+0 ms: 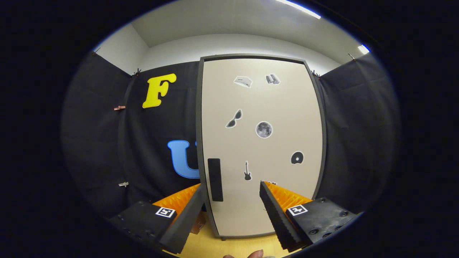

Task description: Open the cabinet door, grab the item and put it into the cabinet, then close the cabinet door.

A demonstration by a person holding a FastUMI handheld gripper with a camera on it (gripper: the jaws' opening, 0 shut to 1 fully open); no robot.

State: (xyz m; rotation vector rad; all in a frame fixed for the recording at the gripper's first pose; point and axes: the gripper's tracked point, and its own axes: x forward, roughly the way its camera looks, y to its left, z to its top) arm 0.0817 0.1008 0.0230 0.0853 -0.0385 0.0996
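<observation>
A tall cabinet [263,143] with a pale door in a dark grey frame stands upright straight ahead of me, its door shut. A black rectangular handle [215,179] sits low on the door near its left edge. Several small stickers dot the door. My gripper [231,188] is open, with nothing between its fingers. The left fingertip [195,200] lies just left of the handle, and the right fingertip [267,195] is over the lower door. The handle shows in the gap between them, a little beyond.
The cabinet stands on a light wooden tabletop [247,245]. Black cloth walls close in the booth to the left and right. A small brown object [198,224] peeks out by the left finger. A fingertip of a person's hand [256,254] shows below.
</observation>
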